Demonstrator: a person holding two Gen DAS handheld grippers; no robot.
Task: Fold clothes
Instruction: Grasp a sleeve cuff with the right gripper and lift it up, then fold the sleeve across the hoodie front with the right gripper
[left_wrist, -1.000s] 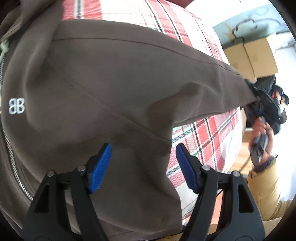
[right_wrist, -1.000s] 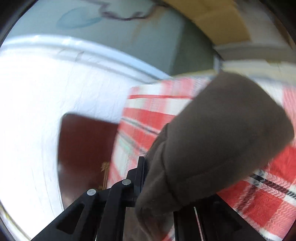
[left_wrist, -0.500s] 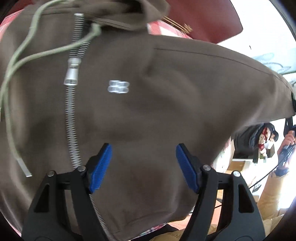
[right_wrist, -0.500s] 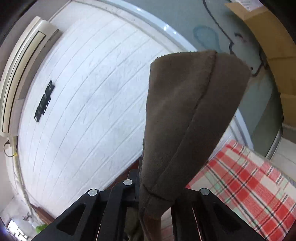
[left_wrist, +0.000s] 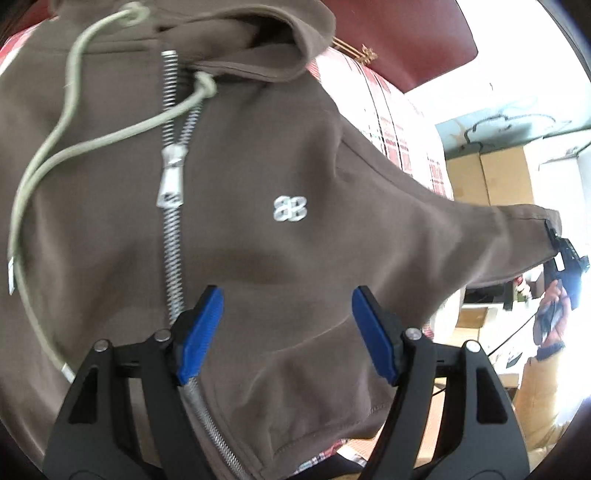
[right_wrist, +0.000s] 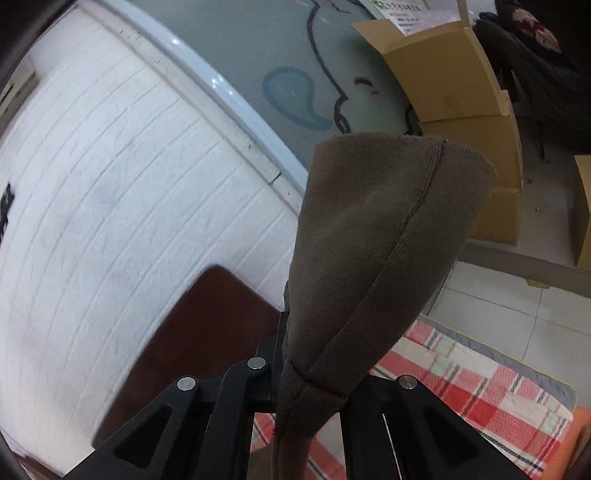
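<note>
A brown zip hoodie (left_wrist: 258, 155) lies front up on the red plaid bed, with a silver zipper (left_wrist: 170, 229), pale drawstrings (left_wrist: 55, 158) and a small white logo (left_wrist: 290, 208). My left gripper (left_wrist: 288, 325) hovers open over its lower front, blue pads (left_wrist: 199, 328) apart with nothing between them. The hoodie's sleeve (left_wrist: 491, 243) stretches out to the right, where my right gripper (left_wrist: 563, 258) holds its cuff, lifted off the bed. In the right wrist view the brown cuff (right_wrist: 376, 258) stands up out of my right gripper (right_wrist: 314, 373), which is shut on it.
A dark red headboard (left_wrist: 399, 33) stands beyond the hood. Cardboard boxes (right_wrist: 454, 96) are stacked against a painted wall past the bed. The plaid cover (right_wrist: 480, 387) ends at a tiled floor (right_wrist: 517, 295). A person's hand and tan sleeve (left_wrist: 550, 332) show at the far right.
My left gripper has shifted a little, so the zipper and logo sit more central. The right gripper has turned with the cuff, from facing the wall toward the boxes and floor.
</note>
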